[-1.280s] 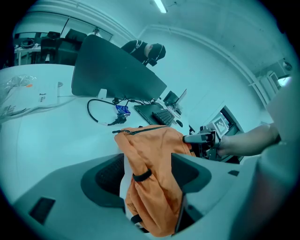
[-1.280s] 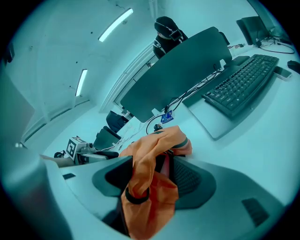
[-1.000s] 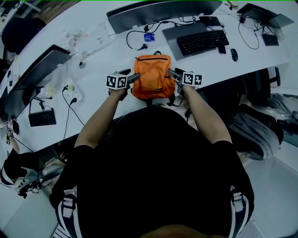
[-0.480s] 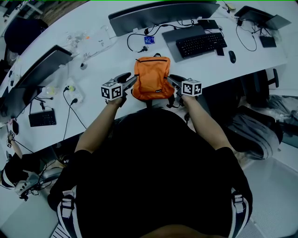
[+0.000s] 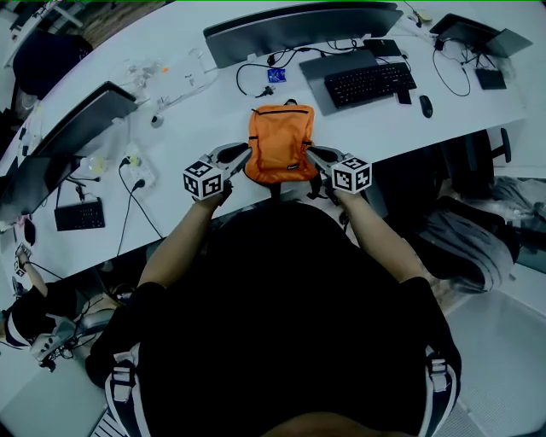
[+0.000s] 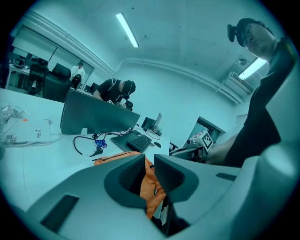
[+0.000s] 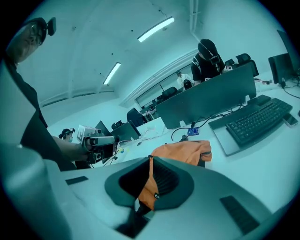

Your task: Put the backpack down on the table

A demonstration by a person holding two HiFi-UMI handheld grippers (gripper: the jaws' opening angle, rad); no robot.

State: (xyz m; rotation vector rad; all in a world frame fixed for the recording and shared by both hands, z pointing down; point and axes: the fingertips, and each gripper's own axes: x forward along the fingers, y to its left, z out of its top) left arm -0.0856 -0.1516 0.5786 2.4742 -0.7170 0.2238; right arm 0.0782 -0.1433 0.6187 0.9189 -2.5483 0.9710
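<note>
An orange backpack point(image 5: 280, 141) rests on the white table point(image 5: 196, 111) at its near edge, straight ahead of me. My left gripper point(image 5: 246, 154) is at its lower left side and my right gripper point(image 5: 309, 152) at its lower right side. In the left gripper view the left gripper point(image 6: 149, 161) pinches a fold of orange fabric point(image 6: 153, 187). In the right gripper view the right gripper point(image 7: 151, 161) grips an orange fold point(image 7: 149, 187), and the bag's body point(image 7: 185, 152) bunches beyond. Both pairs of jaws have just been closing with the fabric between them.
Behind the bag lie a black cable point(image 5: 256, 77), a laptop with a keyboard point(image 5: 368, 81) and a mouse point(image 5: 426, 104). A monitor point(image 5: 299, 21) stands at the back, another point(image 5: 72, 128) at left. A power strip point(image 5: 136, 171) lies left; a chair with a grey bag point(image 5: 465, 243) is right.
Both grippers closed in on the backpack's lower sides and shut on the fabric. They rose, and the bag's lower end narrowed and lifted between them.
</note>
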